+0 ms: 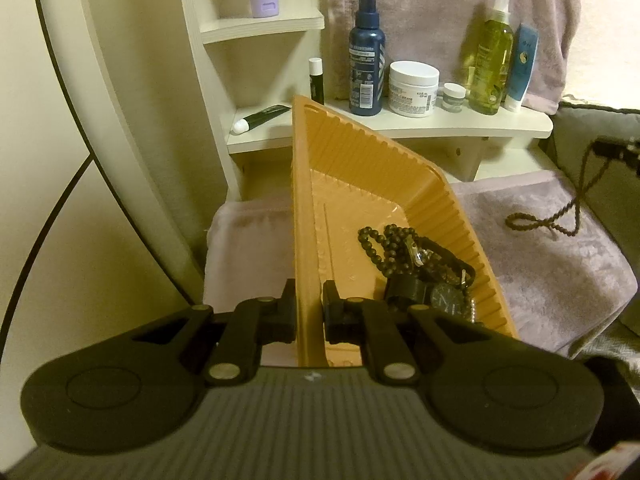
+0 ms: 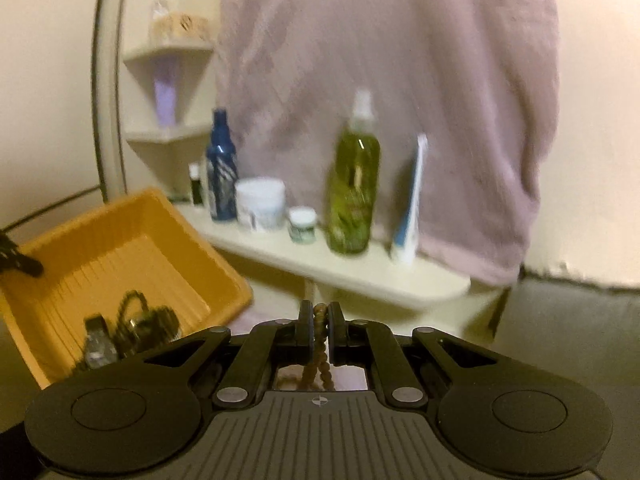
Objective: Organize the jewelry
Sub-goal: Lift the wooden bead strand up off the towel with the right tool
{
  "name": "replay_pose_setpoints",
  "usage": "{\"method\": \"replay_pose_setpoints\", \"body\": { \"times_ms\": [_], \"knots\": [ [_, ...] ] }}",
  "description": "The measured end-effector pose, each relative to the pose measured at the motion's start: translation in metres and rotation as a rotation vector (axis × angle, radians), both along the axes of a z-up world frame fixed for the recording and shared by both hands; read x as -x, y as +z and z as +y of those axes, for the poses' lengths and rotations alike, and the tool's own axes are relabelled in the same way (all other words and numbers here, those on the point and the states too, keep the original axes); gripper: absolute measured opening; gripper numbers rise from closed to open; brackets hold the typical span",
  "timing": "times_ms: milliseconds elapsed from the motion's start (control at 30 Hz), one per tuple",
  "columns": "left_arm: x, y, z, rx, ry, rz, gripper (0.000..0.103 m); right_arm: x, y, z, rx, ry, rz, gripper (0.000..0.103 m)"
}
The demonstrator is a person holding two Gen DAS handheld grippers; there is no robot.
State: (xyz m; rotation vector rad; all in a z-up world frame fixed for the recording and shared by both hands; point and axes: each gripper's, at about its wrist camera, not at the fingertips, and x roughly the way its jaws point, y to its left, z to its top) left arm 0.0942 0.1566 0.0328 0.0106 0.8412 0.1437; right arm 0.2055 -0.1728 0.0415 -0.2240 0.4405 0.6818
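With your left claw (image 1: pixel 309 312) clamped on the tilted orange tray (image 1: pixel 360 184) and your right claw (image 2: pixel 320 334) pinching the bead necklace (image 2: pixel 318 364), carry it over and drop it in.

home bathroom: toiletry shelf (image 1: pixel 400 128), towel (image 1: pixel 440 0)
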Motion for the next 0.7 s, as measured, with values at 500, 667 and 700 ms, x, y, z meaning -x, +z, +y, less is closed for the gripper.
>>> {"method": "replay_pose_setpoints", "body": {
  "times_ms": [500,667,700],
  "knots": [
    [0.0,0.0,0.001,0.003,-0.008,-0.005,0.01,0.006,0.07,0.054,-0.139,0.16,-0.123,0.006],
    [0.001,0.0,0.001,0.005,-0.012,-0.007,0.01,0.012,0.09,0.086,-0.209,0.245,-0.132,0.006],
    [0.001,0.0,0.001,0.006,-0.013,-0.007,0.01,0.014,0.091,0.096,-0.213,0.264,-0.133,0.006]
  ]
}}
